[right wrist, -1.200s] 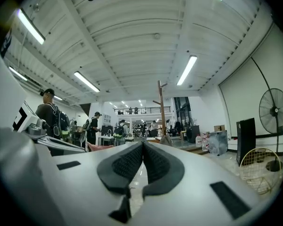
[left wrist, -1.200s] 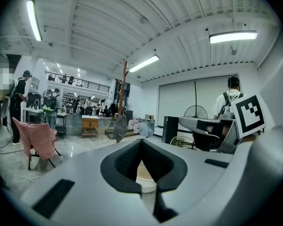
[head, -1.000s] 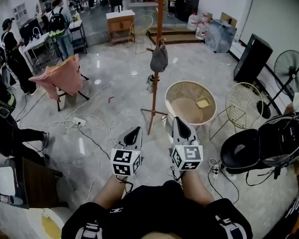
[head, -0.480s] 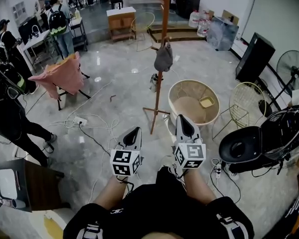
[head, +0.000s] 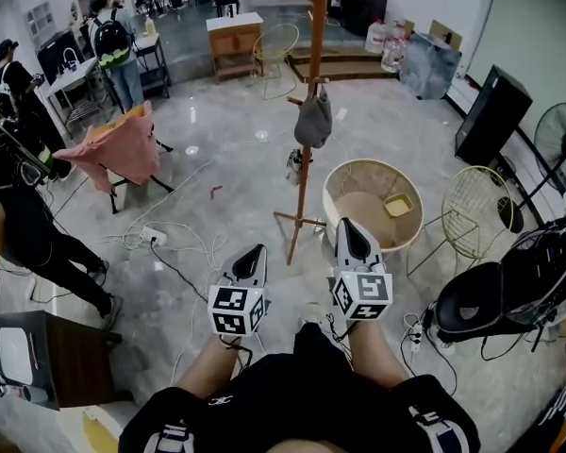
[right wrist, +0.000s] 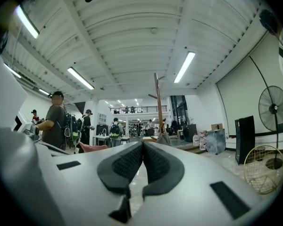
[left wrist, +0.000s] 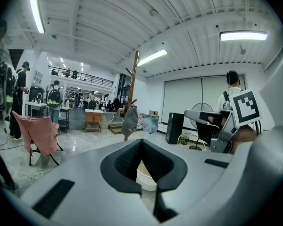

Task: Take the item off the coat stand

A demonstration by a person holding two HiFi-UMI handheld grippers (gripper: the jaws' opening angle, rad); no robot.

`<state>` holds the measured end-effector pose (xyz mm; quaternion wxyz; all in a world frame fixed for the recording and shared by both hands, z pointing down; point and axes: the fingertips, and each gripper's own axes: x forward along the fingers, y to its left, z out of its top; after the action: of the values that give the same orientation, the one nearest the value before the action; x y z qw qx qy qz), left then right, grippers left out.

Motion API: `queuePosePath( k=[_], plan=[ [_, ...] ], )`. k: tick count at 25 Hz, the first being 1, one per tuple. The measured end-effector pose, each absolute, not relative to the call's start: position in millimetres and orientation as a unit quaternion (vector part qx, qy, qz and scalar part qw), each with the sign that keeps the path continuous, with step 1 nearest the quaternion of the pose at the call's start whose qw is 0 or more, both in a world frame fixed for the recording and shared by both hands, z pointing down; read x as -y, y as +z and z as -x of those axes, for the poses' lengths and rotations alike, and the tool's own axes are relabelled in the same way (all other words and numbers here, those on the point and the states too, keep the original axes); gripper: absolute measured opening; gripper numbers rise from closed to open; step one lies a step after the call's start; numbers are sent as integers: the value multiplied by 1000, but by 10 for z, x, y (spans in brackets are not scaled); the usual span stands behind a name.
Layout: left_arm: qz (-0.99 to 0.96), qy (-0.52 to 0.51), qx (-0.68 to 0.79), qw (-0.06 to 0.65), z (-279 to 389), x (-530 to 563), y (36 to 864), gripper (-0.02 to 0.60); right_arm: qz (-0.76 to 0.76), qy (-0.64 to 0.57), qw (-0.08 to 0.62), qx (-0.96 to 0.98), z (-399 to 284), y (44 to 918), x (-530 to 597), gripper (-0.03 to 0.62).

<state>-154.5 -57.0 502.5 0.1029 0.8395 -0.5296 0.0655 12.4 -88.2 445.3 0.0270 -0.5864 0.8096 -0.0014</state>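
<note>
Clearly, the grey item (head: 313, 121) hangs lengthwise down from a peg on the coat stand (head: 303, 182), well ahead of the clenched, empty fingers of the left gripper (head: 250, 264) and right gripper (head: 351, 243), between the 2 but slightly nearer the right, which looks better placed to reach.

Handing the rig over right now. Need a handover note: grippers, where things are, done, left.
Left gripper: shut, empty, held low in front.
Right gripper: shut, empty, beside it.
Grey item: hangs on the coat stand, straight ahead, likely out of reach from here; a round chair sits right of the stand's base.
Done: nothing; item untouched.
Left: walk up, open a gripper, grip the item, lift it off the stand.
</note>
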Motion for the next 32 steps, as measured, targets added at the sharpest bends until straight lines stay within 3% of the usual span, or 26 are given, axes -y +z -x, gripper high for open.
queuePosePath(
  k=[18, 29, 30, 31, 32],
  plan=[
    [-832, 77, 542, 86, 580, 3688, 4737, 12, 558, 9, 61, -828, -998, 4090, 3944, 15],
    [-830, 78, 544, 91, 736, 4877, 4748, 12, 538, 4, 55, -841, -806, 4134, 5178, 16],
    [-831, 77, 544, 88, 779, 4940, 4714, 12, 529, 4, 57, -846, -741, 4118, 5248, 38],
    [-831, 77, 544, 86, 827, 4998, 4684, 12, 520, -1, 60, -852, -674, 4107, 5323, 178],
    [-831, 76, 545, 85, 878, 5047, 4667, 12, 512, -7, 59, -857, -613, 4112, 5399, 274]
  ],
)
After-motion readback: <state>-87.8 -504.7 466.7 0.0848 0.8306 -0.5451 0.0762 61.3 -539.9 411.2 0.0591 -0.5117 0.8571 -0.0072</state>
